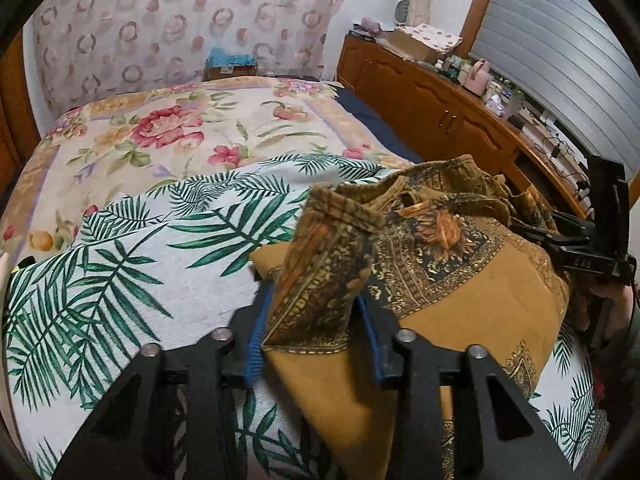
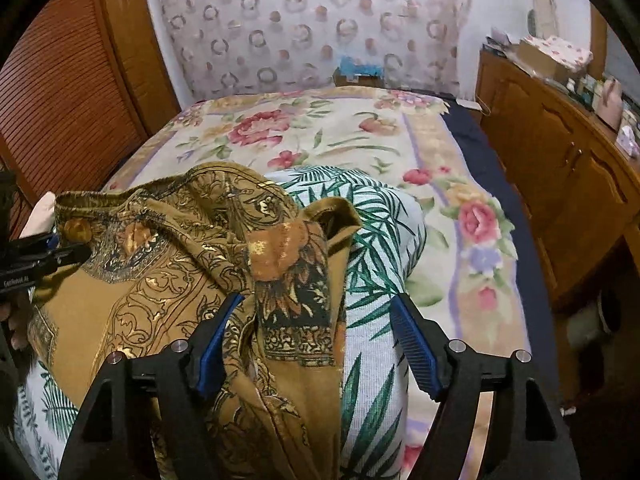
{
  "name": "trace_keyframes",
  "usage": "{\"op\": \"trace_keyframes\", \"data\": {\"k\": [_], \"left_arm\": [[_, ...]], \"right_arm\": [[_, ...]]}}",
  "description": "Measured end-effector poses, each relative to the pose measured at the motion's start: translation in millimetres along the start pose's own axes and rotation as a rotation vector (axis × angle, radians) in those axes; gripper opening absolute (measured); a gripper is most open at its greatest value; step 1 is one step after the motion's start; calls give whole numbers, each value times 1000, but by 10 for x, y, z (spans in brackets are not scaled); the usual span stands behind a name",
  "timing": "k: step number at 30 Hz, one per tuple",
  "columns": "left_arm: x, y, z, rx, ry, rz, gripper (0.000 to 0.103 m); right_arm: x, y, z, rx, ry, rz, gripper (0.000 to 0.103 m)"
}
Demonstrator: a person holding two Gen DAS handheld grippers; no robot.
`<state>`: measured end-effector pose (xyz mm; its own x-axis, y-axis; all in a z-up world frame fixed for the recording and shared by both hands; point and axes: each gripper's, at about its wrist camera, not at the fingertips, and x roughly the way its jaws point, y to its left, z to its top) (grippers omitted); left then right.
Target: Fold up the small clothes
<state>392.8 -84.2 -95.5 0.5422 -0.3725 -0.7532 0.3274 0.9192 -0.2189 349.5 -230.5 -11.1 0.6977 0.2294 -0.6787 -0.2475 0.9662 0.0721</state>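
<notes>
A mustard-brown garment [image 1: 460, 288] with a black and gold ornate print lies crumpled on a white palm-leaf cloth [image 1: 132, 264] spread over the bed. My left gripper [image 1: 314, 340] is shut on a printed sleeve fold of it, which stands up between the blue pads. The right gripper [image 2: 316, 344] is open above the garment's [image 2: 168, 280] other side. Loose cloth lies against its left pad [image 2: 218, 344], while its right pad [image 2: 416, 348] is clear over the palm-leaf cloth [image 2: 372, 248]. Each gripper shows at the edge of the other's view.
Beneath the cloth lies a floral blanket [image 1: 192, 128] covering the bed. A wooden sideboard [image 1: 432, 104] with several small items runs along the right side. A slatted wooden door [image 2: 68, 92] stands at the left. A cardboard box [image 1: 230, 66] sits past the bed's far end.
</notes>
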Motion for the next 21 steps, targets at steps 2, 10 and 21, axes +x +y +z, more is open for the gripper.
{"op": "trace_keyframes", "data": {"k": [2,10,21], "left_arm": [[3,-17,1,3,0,0,35],[-9,-121,6,33,-6,1,11],[-507,-311,20,82,-122,-2,7]], "right_arm": [[2,13,-23,-1,0,13,74],[7,43,-41,-31,10,91,33],[-213,139,-71,-93,-88,47,17]]}}
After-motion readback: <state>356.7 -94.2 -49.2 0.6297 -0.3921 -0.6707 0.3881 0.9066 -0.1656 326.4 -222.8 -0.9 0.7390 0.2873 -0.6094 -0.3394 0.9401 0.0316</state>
